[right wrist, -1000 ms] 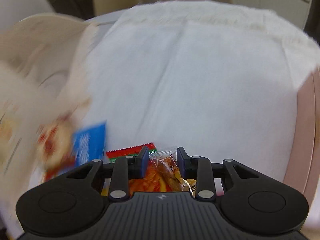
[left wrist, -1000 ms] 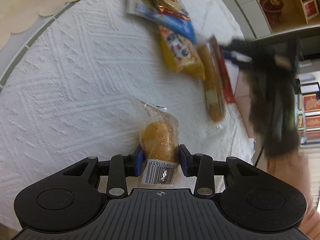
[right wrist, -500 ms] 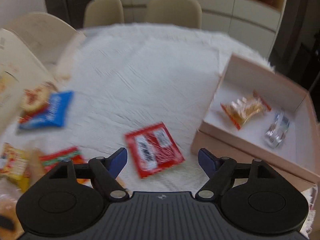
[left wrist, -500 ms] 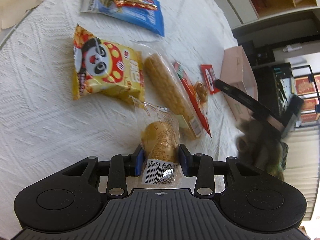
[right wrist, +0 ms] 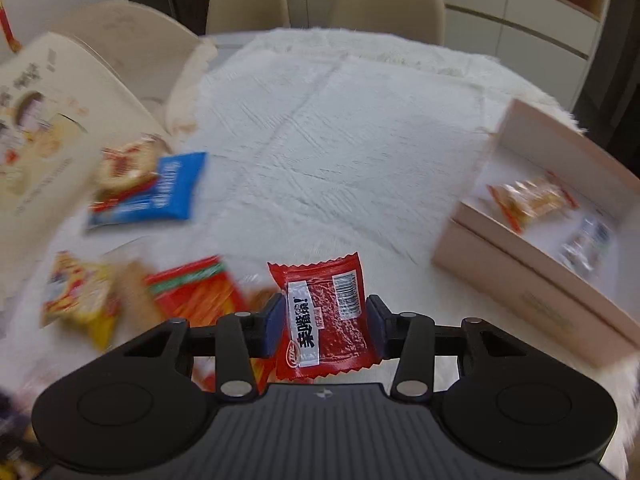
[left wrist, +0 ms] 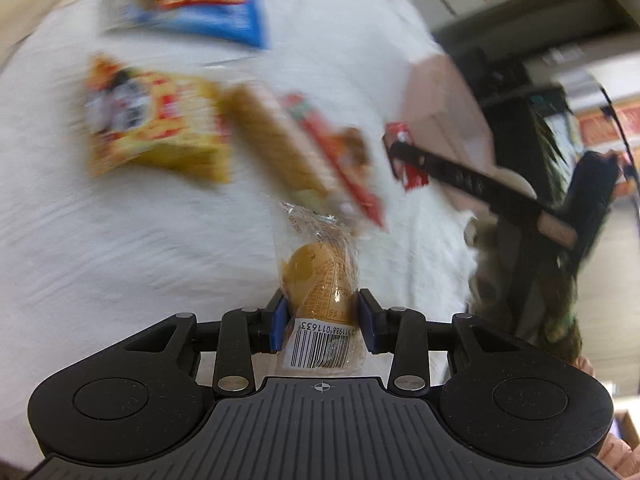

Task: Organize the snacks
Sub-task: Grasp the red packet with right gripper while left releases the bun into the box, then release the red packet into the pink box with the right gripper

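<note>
My left gripper (left wrist: 322, 322) is shut on a clear-wrapped yellow bun (left wrist: 318, 280) and holds it above the white cloth. My right gripper (right wrist: 322, 326) is shut on a small red sachet (right wrist: 326, 316), lifted off the table; it also shows in the left wrist view (left wrist: 404, 160). A pink open box (right wrist: 532, 248) stands at the right with an orange snack (right wrist: 532, 200) and a clear-wrapped item (right wrist: 588, 240) inside. Loose snacks lie at the left: a yellow panda bag (left wrist: 152, 128), a long biscuit pack (left wrist: 276, 144), a red-green pack (right wrist: 200, 292) and a blue pack (right wrist: 160, 196).
A round table with a white textured cloth (right wrist: 340, 128). A large printed bag (right wrist: 36, 128) stands at the far left. Beige chairs (right wrist: 384, 4) stand behind the table. The person's arm and the right gripper's body (left wrist: 520, 216) show at the right in the left wrist view.
My right gripper was open half a second ago; it has shut on the red sachet and lifted it. My left gripper keeps the bun and is swinging, with the view blurred.
</note>
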